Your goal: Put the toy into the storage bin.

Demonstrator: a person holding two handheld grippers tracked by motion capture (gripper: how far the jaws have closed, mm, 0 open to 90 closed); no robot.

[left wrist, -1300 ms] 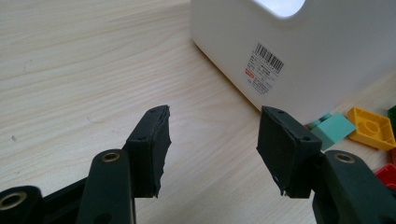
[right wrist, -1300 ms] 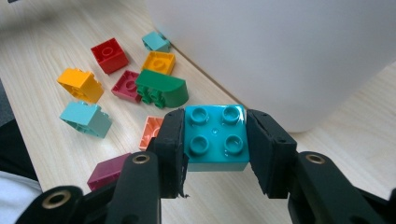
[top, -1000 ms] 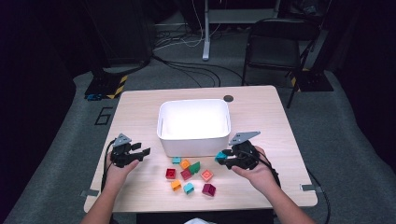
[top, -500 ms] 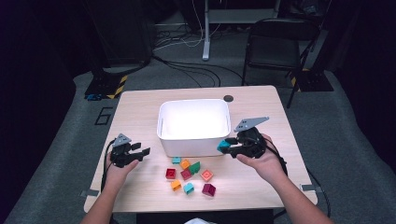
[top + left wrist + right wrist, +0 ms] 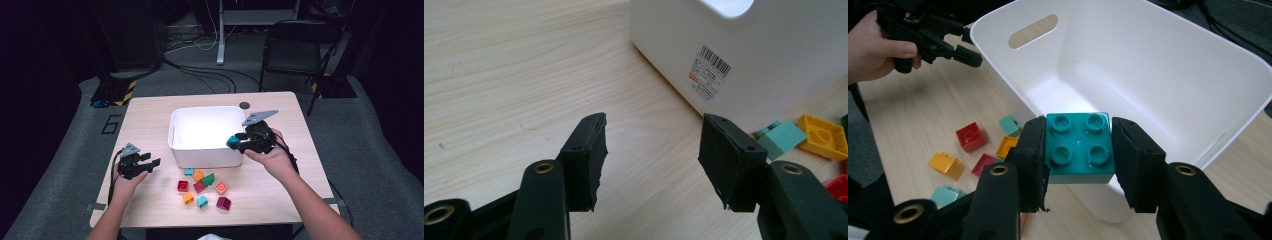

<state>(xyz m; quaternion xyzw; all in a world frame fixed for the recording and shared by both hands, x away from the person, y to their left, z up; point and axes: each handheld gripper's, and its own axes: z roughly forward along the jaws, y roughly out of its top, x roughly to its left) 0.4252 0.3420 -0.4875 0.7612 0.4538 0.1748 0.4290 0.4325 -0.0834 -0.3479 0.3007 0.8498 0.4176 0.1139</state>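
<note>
The right gripper is clamped on a teal square plastic brick with four studs, one pad on each side, and it holds the brick just at the near right rim of the white plastic bin, not yet clearly over the inside. The left gripper rests low over the light wooden bench beside the bin, with its jaws apart and nothing between them. In front of the bin lies a small group of loose bricks, among them a red one and a yellow one.

I think the risk is an early release: if the jaws open here, the brick can hit the rim and fall back on the bench. Also the pads hold only the smooth sides, so a quick tilt may let the brick slip.
</note>
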